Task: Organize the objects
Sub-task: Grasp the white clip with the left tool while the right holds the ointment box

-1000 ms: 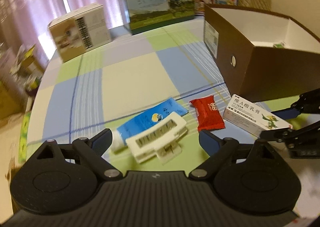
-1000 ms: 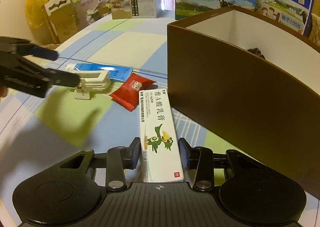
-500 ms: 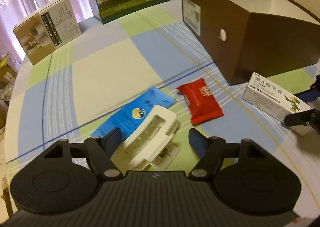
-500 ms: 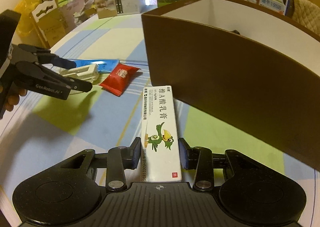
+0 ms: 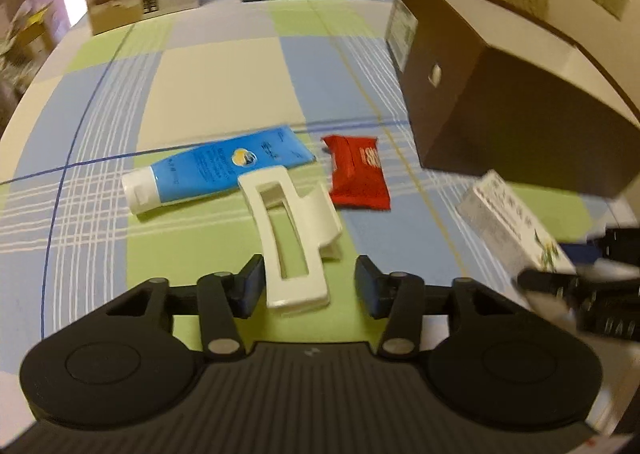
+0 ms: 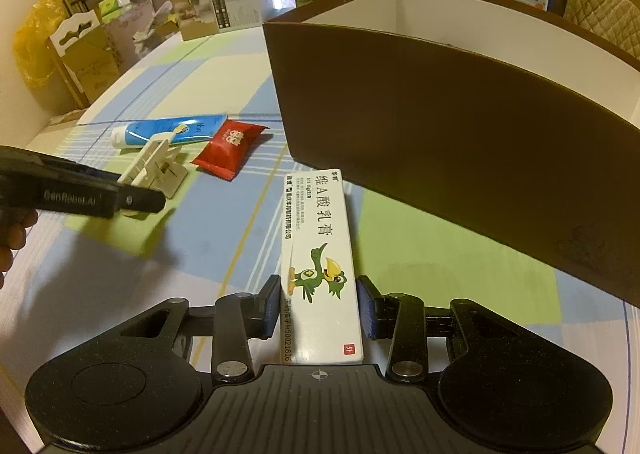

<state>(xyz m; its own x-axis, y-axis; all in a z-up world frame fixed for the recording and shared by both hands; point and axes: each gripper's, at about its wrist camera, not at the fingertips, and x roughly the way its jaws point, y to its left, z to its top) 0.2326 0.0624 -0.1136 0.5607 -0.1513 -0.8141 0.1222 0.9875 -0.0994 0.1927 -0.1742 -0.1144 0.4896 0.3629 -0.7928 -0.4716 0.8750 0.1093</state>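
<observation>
Right tool (image 6: 318,310) clamped on the white ointment carton (image 6: 318,254), held low over the desk (image 6: 440,254) just beside the brown box (image 6: 460,142); light, stiff, best pinched across long sides. Reads "H50021816". Left tool (image 5: 308,284) apart around the white hair clip (image 5: 290,242), probably hard, slippery plastic. Farther back, "PURE MILK".
</observation>
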